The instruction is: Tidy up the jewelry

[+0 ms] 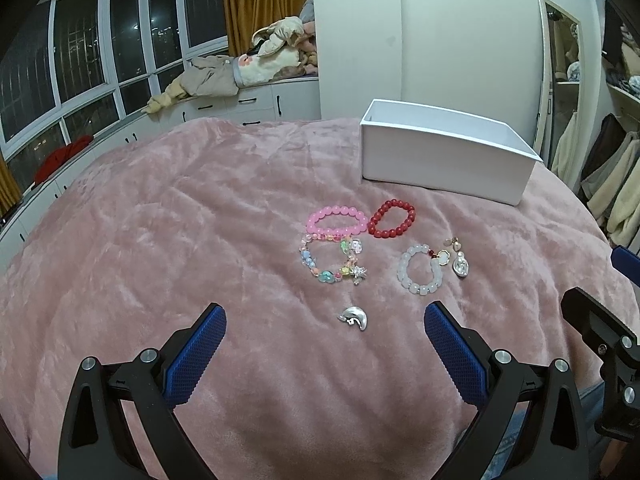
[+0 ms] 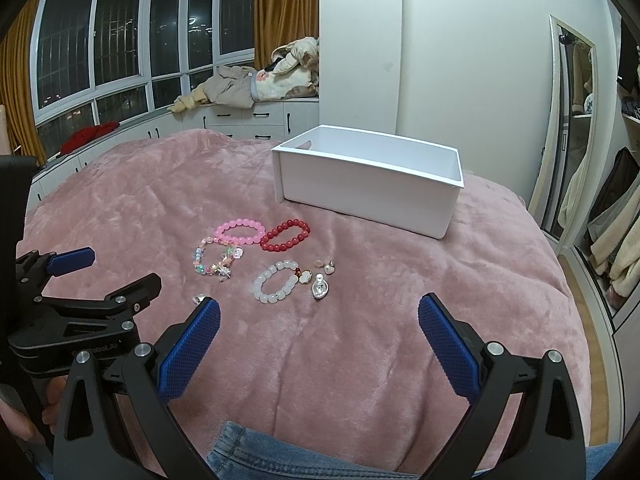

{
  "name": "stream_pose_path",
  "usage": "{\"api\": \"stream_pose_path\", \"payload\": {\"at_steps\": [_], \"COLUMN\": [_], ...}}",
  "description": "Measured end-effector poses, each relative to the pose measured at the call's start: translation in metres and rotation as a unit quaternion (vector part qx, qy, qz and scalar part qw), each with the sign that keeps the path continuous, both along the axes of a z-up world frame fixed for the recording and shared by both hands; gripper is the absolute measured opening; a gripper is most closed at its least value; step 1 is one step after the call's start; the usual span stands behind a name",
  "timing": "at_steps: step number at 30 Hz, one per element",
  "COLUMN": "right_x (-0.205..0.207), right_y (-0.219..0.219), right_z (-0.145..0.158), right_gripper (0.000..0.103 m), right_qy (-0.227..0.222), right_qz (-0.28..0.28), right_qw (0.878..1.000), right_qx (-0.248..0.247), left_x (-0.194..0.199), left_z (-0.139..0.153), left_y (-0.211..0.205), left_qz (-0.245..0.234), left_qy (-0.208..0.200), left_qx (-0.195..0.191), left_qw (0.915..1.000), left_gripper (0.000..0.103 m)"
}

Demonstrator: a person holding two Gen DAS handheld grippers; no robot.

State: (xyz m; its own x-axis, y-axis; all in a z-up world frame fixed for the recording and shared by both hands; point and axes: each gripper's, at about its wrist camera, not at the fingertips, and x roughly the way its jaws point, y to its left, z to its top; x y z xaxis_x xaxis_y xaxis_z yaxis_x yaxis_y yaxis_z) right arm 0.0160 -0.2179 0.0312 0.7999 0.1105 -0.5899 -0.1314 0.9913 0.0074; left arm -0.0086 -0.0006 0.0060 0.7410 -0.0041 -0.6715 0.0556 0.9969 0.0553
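Both the left gripper (image 1: pixel 325 316) and right gripper (image 2: pixel 319 307) gaped wide, empty; the low-centre silver charm (image 1: pixel 354 317) wanted a flat, low pinch before going to the white box (image 1: pixel 444 158) upper right.

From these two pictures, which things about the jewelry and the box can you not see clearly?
- White box floor: hidden by its near wall in the left wrist view, mostly so in the right wrist view; contents unknown.
- Silver moon charm: in the right wrist view partly covered by a blue finger pad; plain in the left.
- Small charms beside the white bracelet: too small to identify.
- Multicolored bracelet: bead shapes blurred.
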Motion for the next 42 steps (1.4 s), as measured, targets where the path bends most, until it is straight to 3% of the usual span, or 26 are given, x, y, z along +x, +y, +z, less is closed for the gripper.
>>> {"api": "stream_pose_path", "payload": {"at_steps": [42], "right_x": [0.0072], "right_y": [-0.0003], "right_z": [0.0020], "right_gripper": [0.098], "right_qy": [-0.001], "right_qz": [-0.012], "right_qw": [1.000], "right_qx": [0.003], "left_x": [0.0076], "left_z": [-0.0014], "left_y": [-0.0022], "left_qz": [-0.003], "left_qy": [0.015], "left_qx": [-0.002], "left_qw": [0.9999], "left_gripper": [0.100]}}
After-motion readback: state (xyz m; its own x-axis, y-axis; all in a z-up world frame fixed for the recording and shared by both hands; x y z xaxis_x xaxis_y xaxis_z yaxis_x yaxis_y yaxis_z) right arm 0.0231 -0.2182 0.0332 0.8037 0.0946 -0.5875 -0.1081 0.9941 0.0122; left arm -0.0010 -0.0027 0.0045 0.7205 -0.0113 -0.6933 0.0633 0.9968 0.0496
